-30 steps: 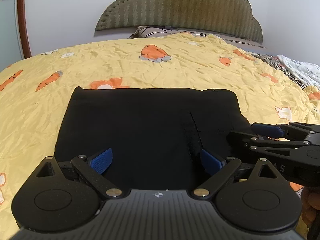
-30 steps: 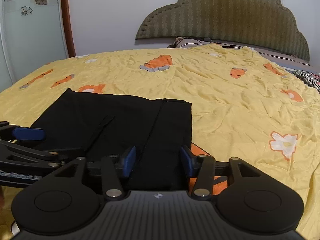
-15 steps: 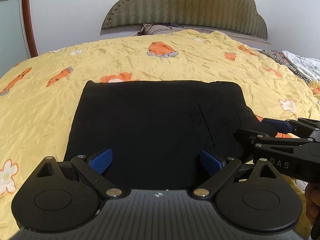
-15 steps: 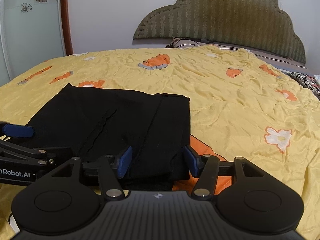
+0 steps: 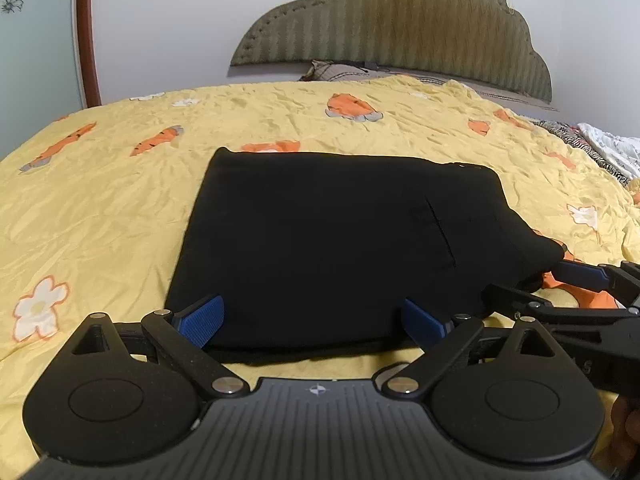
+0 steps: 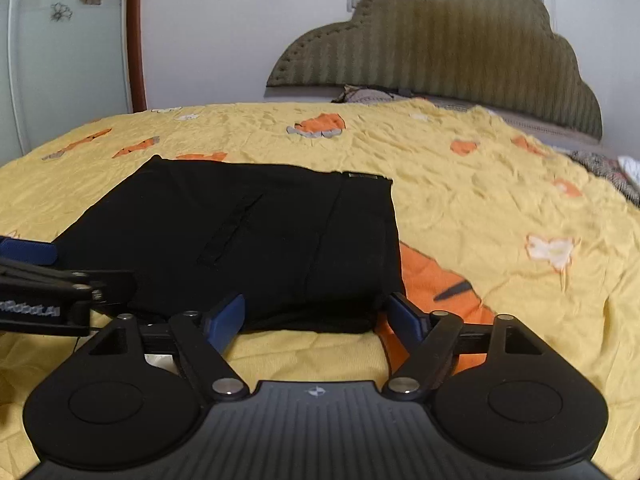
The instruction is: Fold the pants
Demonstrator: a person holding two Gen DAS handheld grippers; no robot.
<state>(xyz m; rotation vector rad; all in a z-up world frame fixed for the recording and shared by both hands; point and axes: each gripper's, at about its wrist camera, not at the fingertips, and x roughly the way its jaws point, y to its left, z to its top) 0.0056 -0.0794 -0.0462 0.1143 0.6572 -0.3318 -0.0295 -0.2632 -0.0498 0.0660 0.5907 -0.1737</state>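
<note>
Pants (image 5: 332,240) lie as a flat black block on the yellow bedspread (image 5: 100,208), directly ahead of both tools, with the near edge running crosswise to the fingers and the far edge toward the headboard (image 5: 400,28). Judged from this compact shape, most of the folding looks done, and what remains is likely one more fold or a tidy-up. The left gripper (image 5: 312,320) hangs over the near edge with its jaws wide apart and nothing between them; its blue pads sit just above the fabric, one close to the block's near left corner and the other further along the same edge. The right gripper (image 6: 316,316) is likewise spread and empty, straddling the near right corner, where the cloth bunches thicker and a seam runs away from the camera. Each tool shows in the other's view, so the two are side by side along that near edge, the left covering the left part and the right the right end. Any coming move turns on this: the edge lies just at the fingertips and across them, so a short reach forward and down would take it. Whether either pad already touches the cloth I cannot tell.
</note>
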